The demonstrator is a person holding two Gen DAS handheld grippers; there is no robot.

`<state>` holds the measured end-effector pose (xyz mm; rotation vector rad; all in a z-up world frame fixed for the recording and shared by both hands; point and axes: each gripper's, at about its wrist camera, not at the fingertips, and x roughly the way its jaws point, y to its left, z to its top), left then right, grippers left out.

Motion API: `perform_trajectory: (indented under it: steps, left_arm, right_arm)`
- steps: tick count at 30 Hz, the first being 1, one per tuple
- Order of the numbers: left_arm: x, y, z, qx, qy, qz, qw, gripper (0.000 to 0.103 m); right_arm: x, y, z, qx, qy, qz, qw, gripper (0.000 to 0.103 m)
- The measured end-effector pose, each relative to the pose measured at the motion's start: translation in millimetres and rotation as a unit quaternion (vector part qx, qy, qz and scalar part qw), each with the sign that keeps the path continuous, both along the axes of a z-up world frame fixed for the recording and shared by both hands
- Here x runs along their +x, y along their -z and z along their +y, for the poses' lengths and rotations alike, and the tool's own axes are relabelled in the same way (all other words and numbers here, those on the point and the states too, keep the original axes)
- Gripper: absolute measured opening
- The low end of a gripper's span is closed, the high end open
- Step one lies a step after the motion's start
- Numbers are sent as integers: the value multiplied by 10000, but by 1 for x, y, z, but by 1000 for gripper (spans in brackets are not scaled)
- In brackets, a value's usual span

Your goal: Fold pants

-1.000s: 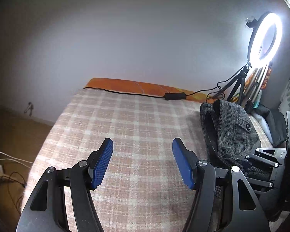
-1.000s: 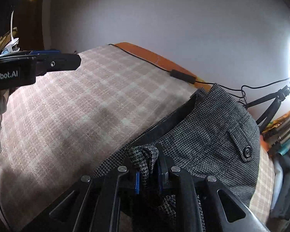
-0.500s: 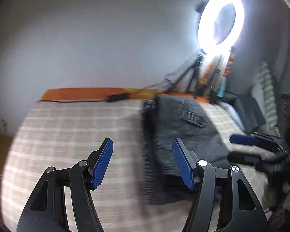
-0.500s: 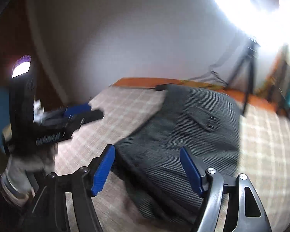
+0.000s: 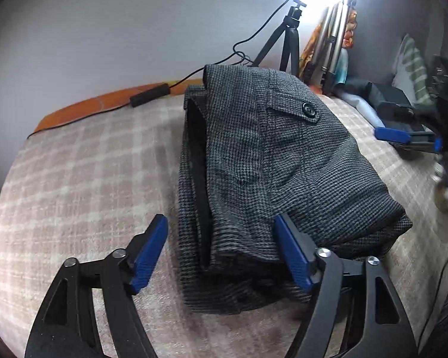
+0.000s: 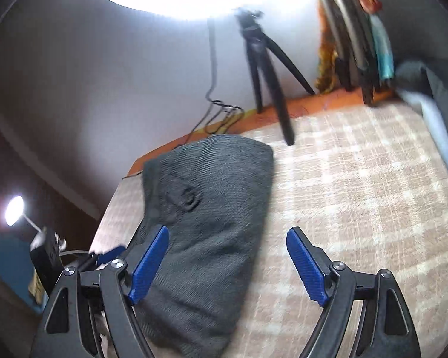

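The grey houndstooth pants [image 5: 271, 164] lie folded in a thick stack on the checked bedspread [image 5: 83, 176], a buttoned back pocket on top. My left gripper [image 5: 224, 256] is open and empty, just above the stack's near edge. In the right wrist view the pants [image 6: 212, 217] lie left of centre. My right gripper [image 6: 228, 265] is open and empty above their right edge. The right gripper also shows at the far right of the left wrist view [image 5: 409, 140].
A lit ring light on a black tripod [image 5: 289, 38] stands at the bed's far edge, its cable and inline switch [image 5: 149, 95] trailing left. Folded cloths and dark items [image 5: 382, 98] lie at the far right. A small lamp [image 6: 15, 214] glows beyond the bed's left side.
My right gripper has let go of the pants and opened, pulling back to the right. My left gripper has swung right, over the folded stack.
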<state>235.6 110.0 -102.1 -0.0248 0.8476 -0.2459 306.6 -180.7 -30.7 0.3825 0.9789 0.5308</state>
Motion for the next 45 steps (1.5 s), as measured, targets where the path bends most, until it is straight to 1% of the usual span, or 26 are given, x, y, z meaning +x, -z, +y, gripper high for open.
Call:
perform_trajectory:
  steps: [3,5,6,7,8,9,10,11,13,14,16,18,20,21,23,25,26,28,29,31,33,38,40,41,43,45]
  left_arm:
    - [-4,-5,10,-229,-82,73,9997,76]
    - [-12,-13,16,-384,-237,69,9990,74]
    - [-17,-18,21,-592,-296,79,9978,74]
    - [-22,-22,27,-918,-334,108,9952,74]
    - [-26,-24,34,-1349,-375,176,9900,75]
    - [-29,-23,42,-1851,-444,300,9813,76]
    - [-32,-21,49,-2263,-540,461,9715,77]
    - [-33,-17,54,-2563,-659,640,9622,77]
    - [-31,-9,56,-2930,-820,885,9485,77]
    - [-29,-2,60,-3121,-913,1012,9402,77]
    - [-28,7,62,-3314,-1051,1256,9292,77]
    - [-28,17,65,-3510,-1214,1588,9148,77]
    - [-34,21,66,-3722,-1330,1718,9024,77]
    - [-39,19,64,-3755,-1341,1681,9015,77]
    - [-45,15,59,-3730,-1343,1597,9041,77]
    - [-43,14,51,-3764,-1288,1466,9057,77]
    - [-38,17,47,-3734,-1305,1489,9063,77]
    - [-27,26,42,-3859,-1346,1599,8985,77]
    - [-25,26,43,-3908,-1377,1568,8965,77]
    - [-19,24,43,-3904,-1422,1524,8967,78]
    - [-13,24,44,-3973,-1500,1497,8929,78]
    - [-4,26,48,-4002,-1582,1351,8925,78]
    - [-3,27,51,-4053,-1638,1245,8907,78]
    - [-3,27,51,-4037,-1648,1221,8916,77]
    - [-3,25,50,-3875,-1668,1127,8996,70]
    - [-3,25,49,-3721,-1680,1018,9072,58]
  right_arm:
    - [21,13,3,123,-33,219,9997,85]
    - [33,21,7,235,-118,335,9991,85]
    - [39,26,9,268,-147,404,9987,85]
    - [44,30,11,295,-173,466,9983,85]
    - [51,36,15,321,-205,545,9978,85]
    - [54,39,16,333,-213,583,9975,85]
    - [58,43,17,354,-212,625,9972,85]
    - [62,47,18,404,-211,673,9967,85]
    - [68,54,17,574,-179,786,9951,85]
    - [69,58,16,701,-144,834,9939,85]
    - [69,60,15,812,-118,845,9930,86]
    - [69,61,14,848,-146,839,9928,86]
    - [71,61,14,859,-172,858,9925,86]
    - [71,61,13,873,-197,867,9922,86]
    - [71,61,13,910,-258,892,9915,86]
    - [68,61,12,971,-331,904,9906,86]
    - [68,61,13,958,-344,894,9908,86]
    - [69,61,16,983,-343,868,9908,86]
    - [71,62,18,1021,-327,880,9903,86]
    - [74,63,20,1052,-315,867,9902,86]
    - [79,64,22,1078,-313,852,9900,86]
    - [92,67,28,1275,-152,814,9884,86]
    - [94,67,32,1244,-160,813,9888,82]
    - [95,68,33,1211,-155,820,9891,78]
    - [95,68,32,1219,-146,843,9888,72]
    - [94,67,30,1204,-114,839,9891,57]
